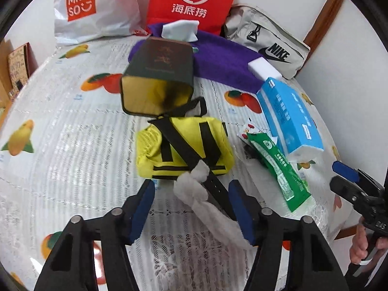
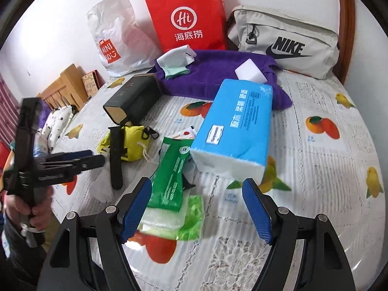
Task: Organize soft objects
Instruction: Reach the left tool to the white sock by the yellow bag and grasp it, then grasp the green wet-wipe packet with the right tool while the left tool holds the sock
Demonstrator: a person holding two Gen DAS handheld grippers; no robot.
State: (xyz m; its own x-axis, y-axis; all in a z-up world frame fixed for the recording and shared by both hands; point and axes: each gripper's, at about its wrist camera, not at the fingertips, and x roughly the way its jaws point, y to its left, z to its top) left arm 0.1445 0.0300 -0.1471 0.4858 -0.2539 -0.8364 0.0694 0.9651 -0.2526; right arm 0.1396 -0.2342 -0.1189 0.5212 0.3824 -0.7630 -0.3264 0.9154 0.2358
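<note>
Loosely twisted white tissue (image 1: 194, 189), crumpled, lying between left gripper (image 1: 192, 208) jaws, still parted, unclenched

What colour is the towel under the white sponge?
Purple towel; right wrist view shows it best.

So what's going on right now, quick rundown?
Left gripper open, straddling white tissue and black strap. Right gripper open, empty, near green packet. Nothing blocking.

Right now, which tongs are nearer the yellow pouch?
Left. The left tongs sit just below the yellow pouch, straddling its black strap and a white tissue. The right tongs are over the green packet, farther off.
</note>
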